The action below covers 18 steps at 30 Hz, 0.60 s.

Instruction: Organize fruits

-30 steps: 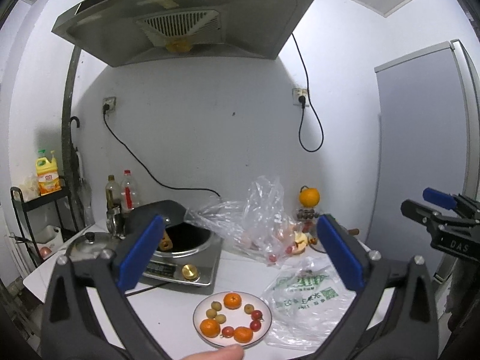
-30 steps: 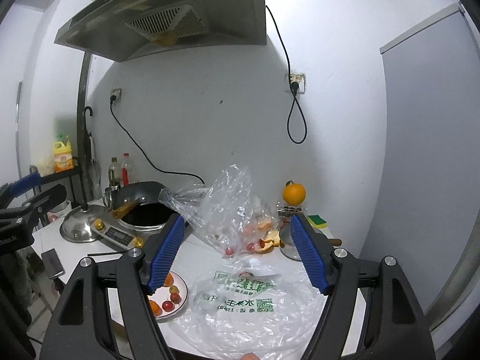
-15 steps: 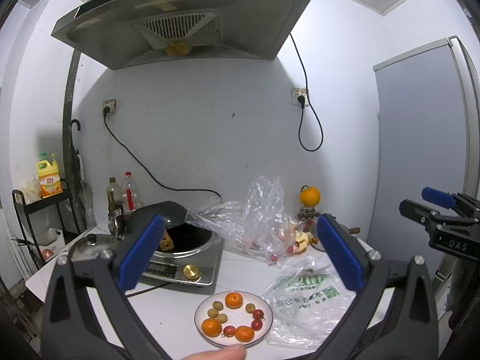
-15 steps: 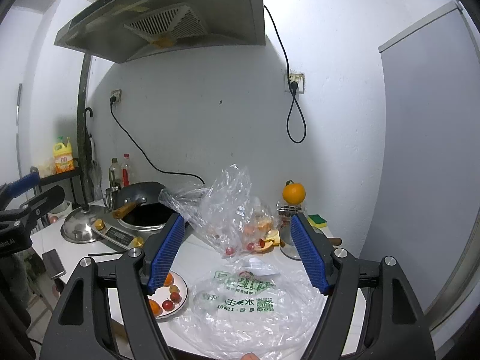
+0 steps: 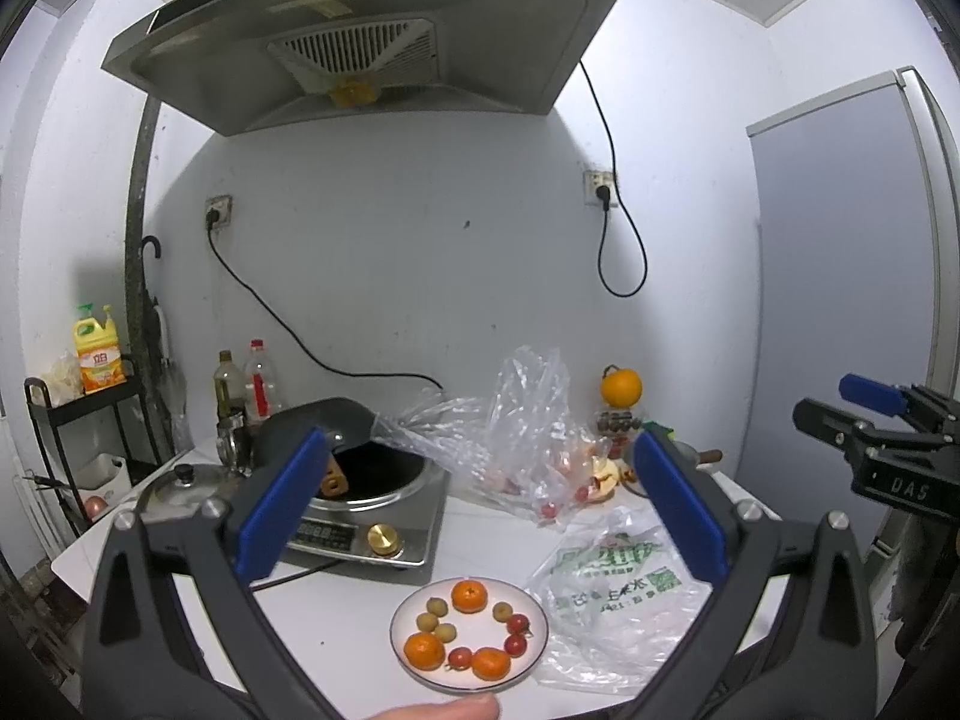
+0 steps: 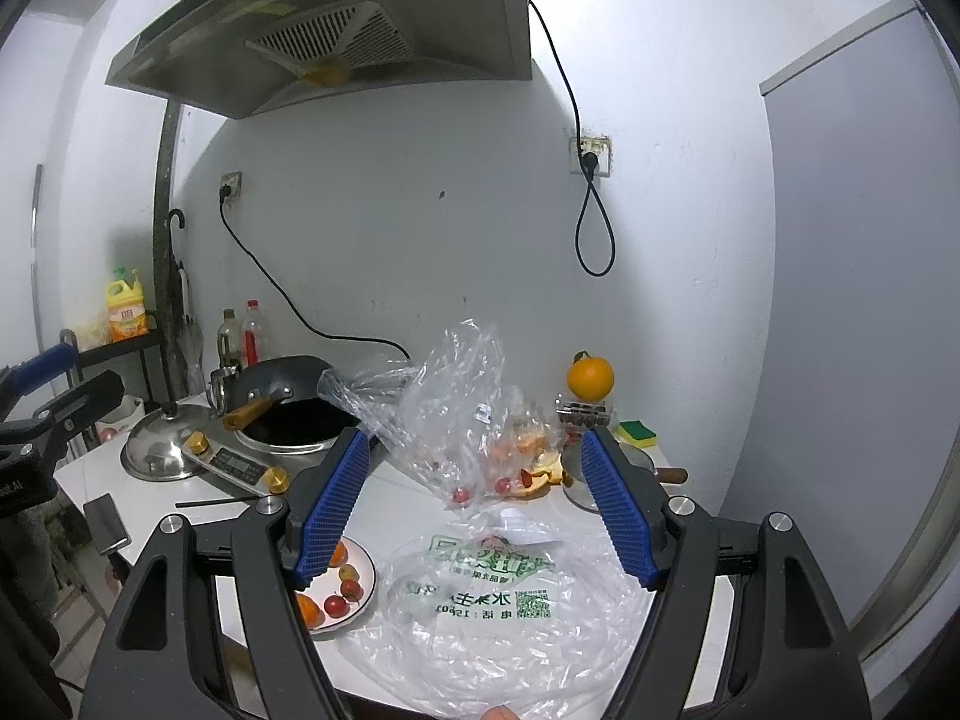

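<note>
A white plate (image 5: 399, 630) is set near the front edge of the desk (image 5: 336, 618), and on it small oranges (image 5: 468, 596), cherry tomatoes (image 5: 517, 624) and pale yellow-green fruits (image 5: 427, 621) are laid out in a ring. Just beside it, toward the right edge, a flat plastic bag (image 6: 510, 612) printed with green characters and a square code is spread; digits are printed under the characters, but they cannot be read with certainty. Behind it a crumpled clear bag (image 5: 510, 438) with more tomatoes and orange pieces inside is propped up, and a large orange (image 6: 590, 378) is perched on a jar near the back right corner. "DAS" is read on the body of the right gripper (image 6: 474, 516) only in the left wrist view, where it is seen from the side at the right border. A yellow detergent jug (image 5: 98, 356) with a red label is kept on a black shelf past the left edge. Only the right wrist view shows a yellow-green sponge (image 6: 637, 432), a phone (image 6: 107, 515) at the left edge and a steel lid (image 6: 165, 444) in full. The induction cooker (image 5: 372, 516) with its wok is seen at the back left. The left gripper (image 5: 474, 510) is held released over the plate with nothing between its blue pads, and the right gripper is likewise spread wide and empty above the printed bag.
</note>
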Tool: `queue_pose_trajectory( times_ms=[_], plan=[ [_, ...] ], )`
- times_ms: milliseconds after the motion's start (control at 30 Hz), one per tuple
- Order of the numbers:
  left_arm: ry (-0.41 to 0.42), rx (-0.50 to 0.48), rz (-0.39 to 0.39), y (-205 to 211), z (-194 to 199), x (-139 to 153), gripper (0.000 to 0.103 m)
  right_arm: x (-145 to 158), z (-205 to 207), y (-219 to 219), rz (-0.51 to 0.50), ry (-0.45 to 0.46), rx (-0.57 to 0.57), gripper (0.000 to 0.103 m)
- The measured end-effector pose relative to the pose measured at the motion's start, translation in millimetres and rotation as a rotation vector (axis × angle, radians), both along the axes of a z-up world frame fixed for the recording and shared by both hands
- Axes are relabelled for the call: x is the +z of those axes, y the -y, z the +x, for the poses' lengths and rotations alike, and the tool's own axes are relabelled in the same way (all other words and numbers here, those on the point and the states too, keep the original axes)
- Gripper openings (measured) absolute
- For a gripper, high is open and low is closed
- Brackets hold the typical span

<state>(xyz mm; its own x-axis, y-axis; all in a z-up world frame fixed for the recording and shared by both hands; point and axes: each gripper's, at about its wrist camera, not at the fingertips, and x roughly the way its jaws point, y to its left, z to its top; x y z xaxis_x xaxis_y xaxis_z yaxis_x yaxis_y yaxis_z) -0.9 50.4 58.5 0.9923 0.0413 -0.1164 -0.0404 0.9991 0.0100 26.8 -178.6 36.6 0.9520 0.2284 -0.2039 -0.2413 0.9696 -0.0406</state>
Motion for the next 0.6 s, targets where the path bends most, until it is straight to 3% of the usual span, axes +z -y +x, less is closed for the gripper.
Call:
queue_pose_trajectory(
  times_ms=[600],
  plan=[
    [-0.002,0.002,-0.01,3.8,2.2,-2.7,0.103,-3.5,-1.2,-1.7,0.0,-0.007,-0.005,0.076]
  ],
)
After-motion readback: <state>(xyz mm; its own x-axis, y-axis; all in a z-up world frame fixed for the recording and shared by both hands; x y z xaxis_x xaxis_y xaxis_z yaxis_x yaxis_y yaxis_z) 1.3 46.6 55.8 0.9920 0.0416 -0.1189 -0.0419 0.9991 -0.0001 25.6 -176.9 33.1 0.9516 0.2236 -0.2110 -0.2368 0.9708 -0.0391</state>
